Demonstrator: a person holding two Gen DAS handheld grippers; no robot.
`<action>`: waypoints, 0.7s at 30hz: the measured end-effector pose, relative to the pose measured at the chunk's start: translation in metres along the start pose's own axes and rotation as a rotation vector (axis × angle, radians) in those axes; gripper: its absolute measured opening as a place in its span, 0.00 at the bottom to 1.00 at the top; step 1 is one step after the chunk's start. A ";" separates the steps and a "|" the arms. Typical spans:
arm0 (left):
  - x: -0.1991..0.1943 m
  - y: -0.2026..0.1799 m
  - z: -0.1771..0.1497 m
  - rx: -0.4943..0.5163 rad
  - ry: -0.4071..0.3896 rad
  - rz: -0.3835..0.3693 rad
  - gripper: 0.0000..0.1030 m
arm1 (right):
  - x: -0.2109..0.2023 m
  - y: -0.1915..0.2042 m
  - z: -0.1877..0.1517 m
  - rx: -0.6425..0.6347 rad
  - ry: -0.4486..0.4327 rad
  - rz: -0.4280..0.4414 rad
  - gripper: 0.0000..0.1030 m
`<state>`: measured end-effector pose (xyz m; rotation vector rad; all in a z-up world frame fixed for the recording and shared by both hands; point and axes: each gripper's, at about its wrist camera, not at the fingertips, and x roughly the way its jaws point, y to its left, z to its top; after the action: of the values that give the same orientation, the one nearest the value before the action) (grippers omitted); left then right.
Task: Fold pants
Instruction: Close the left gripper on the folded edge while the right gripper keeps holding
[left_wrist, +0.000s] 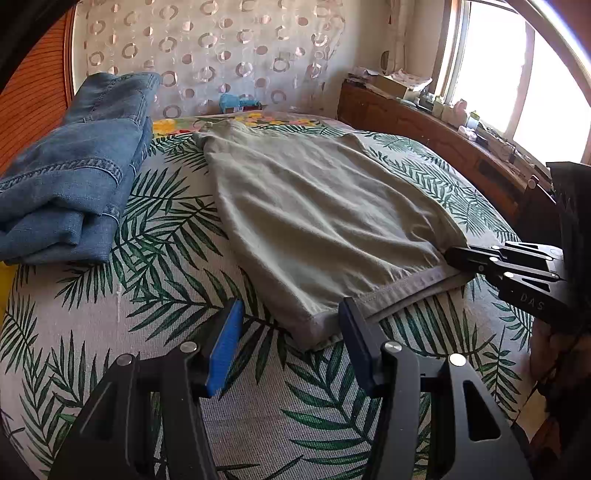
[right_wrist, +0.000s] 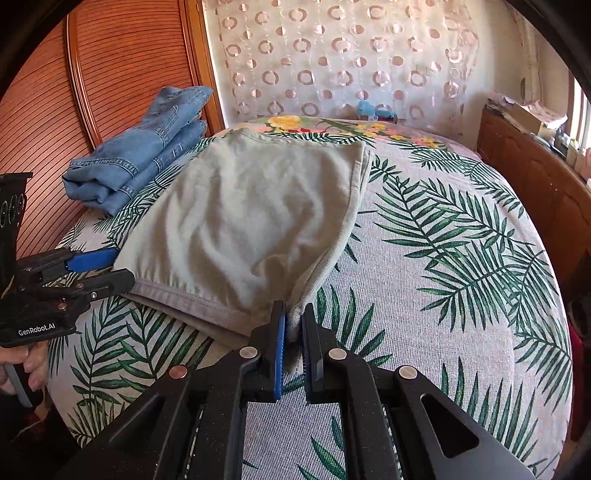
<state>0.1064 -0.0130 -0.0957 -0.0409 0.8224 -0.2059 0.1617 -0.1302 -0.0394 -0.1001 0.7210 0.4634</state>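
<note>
The grey pants (left_wrist: 317, 218) lie folded flat on the leaf-print bed (left_wrist: 166, 280), hem nearest the cameras. The right gripper (right_wrist: 293, 325) is clamped on the hem's right corner. The left gripper (left_wrist: 291, 325) stands half open, its jaws either side of the left corner, gripping nothing. Folded jeans (left_wrist: 74, 184) sit by the bed's left edge.

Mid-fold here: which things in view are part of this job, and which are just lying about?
In the job:
- grey-green pants
- right gripper, shut on their near corner
- left gripper, open at the other near corner

Lying about:
- folded jeans
- blue item behind the bed
- clutter on the wooden ledge
</note>
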 end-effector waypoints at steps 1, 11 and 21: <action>0.000 0.000 0.000 0.001 0.000 0.000 0.54 | 0.000 0.000 -0.001 0.001 0.000 0.001 0.06; -0.002 -0.002 -0.001 -0.005 0.013 -0.072 0.27 | 0.001 -0.005 0.001 0.019 0.004 0.017 0.08; -0.005 -0.004 -0.002 -0.014 -0.005 -0.085 0.12 | 0.000 -0.005 0.001 0.026 0.004 0.022 0.09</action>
<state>0.1008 -0.0155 -0.0928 -0.0897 0.8173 -0.2805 0.1647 -0.1345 -0.0394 -0.0694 0.7327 0.4745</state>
